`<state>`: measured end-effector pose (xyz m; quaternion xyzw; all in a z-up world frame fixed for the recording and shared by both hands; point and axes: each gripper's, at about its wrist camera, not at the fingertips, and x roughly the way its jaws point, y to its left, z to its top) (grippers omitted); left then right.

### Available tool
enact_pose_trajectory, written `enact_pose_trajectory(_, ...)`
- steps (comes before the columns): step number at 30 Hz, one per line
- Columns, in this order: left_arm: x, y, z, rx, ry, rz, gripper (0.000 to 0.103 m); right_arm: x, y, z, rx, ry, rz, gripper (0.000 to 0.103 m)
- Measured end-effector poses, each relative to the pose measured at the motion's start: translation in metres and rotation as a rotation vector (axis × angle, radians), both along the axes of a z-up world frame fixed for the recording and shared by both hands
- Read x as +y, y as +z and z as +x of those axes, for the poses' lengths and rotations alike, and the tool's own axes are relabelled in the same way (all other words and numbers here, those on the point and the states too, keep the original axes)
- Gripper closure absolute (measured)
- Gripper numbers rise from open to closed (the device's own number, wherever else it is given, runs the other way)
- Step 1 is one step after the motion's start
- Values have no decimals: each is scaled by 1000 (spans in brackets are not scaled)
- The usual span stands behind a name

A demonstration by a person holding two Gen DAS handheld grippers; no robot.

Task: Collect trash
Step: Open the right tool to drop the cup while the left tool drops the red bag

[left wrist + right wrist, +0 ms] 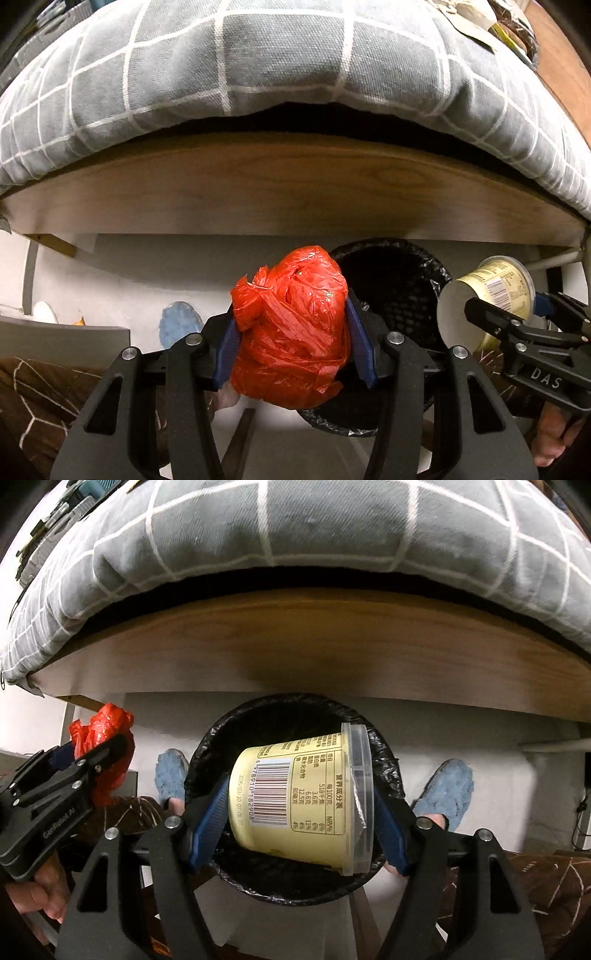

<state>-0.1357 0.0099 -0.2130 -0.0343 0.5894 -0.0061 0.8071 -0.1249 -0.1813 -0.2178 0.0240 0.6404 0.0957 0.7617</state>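
A crumpled red plastic bag (pixel 291 328) is gripped by the left gripper (pixel 293 341); its blue fingers (pixel 229 347) are pressed on both sides of the bundle, approx. half closed. In the left wrist view the bag is seen hanging above the floor, just beside and partly in front of the left rim of the trash bin (pixel 391 280). The bin is lined w/ a black bag and is placed on the floor under the wooden tabletop (pixel 295 184).

A pale yellow cup (pixel 295 794) w/ a barcode label and a clear rim is clamped by the right gripper (pixel 295 812). It is held sideways, the bottom against the left finger and the rim end against the right finger (pixel 391 830). In the right wrist view the cup is seen directly over the mouth of the bin (pixel 229 734), not yet inside it.

A grey checked cushion (pixel 277 62) is laid on the tabletop and hangs over its front edge. Two blue slippers (pixel 447 790) are seen on the floor, one at each side of the bin. A hand (pixel 40 890) is visible on the handle of the left gripper, at the lower left of the right wrist view.
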Motion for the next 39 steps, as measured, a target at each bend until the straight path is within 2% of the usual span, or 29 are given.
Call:
enact_pose_trajectory(2,-1,-2,0,3,1,-1,52,2,-2,-2,0,5,11,28)
enact_pose_trajectory(4,-2,-5,1,6,-2,3,52,2,2,-4,-21,-1,2,13)
enact_pose_trajectory(6,-5,-8,2,10,-5,2,52,-1,5,-5,-36,-6,-3,8)
enact_pose_trajectory(18,-46,-17,8,38,-96,-13,52,-47,27,-11,-97,-71,-100,8)
enact_pose_trajectory(39,-103,-17,6,23,-176,-36,49,-98,38,-22,-119,-168,-143,7)
